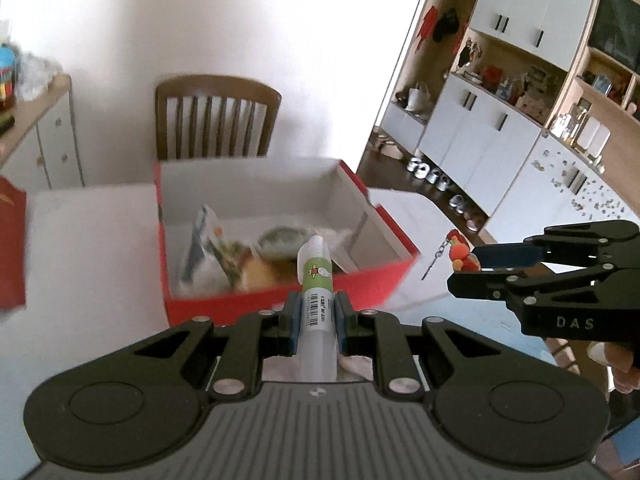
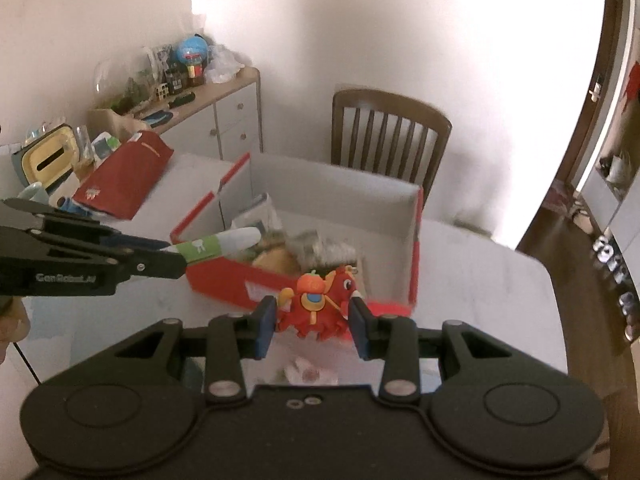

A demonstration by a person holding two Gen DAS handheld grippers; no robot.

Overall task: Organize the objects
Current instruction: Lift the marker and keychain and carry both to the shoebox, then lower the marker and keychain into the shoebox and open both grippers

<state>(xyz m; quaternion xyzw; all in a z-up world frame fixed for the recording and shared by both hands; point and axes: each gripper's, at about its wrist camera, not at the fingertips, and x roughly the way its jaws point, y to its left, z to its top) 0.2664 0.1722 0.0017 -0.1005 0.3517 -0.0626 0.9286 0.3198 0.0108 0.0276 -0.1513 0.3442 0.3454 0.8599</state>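
Observation:
My left gripper (image 1: pixel 316 314) is shut on a clear tube with a green label (image 1: pixel 318 280), held just short of the near wall of an open red box (image 1: pixel 280 292) on the white table. The tube also shows in the right wrist view (image 2: pixel 212 245), reaching over the box's left corner. My right gripper (image 2: pixel 313 322) is shut on a red toy horse keychain (image 2: pixel 318 300), held above the table in front of the box (image 2: pixel 224 276). In the left wrist view the keychain (image 1: pixel 462 256) hangs to the right of the box. Several items lie inside the box.
A wooden chair (image 1: pixel 218 116) stands behind the table. A red paper bag (image 2: pixel 124 176) lies at the table's left, by a cluttered sideboard (image 2: pixel 224 92). Crumpled paper (image 2: pixel 306 370) lies on the table under my right gripper. Wall cabinets (image 1: pixel 520 92) stand at the right.

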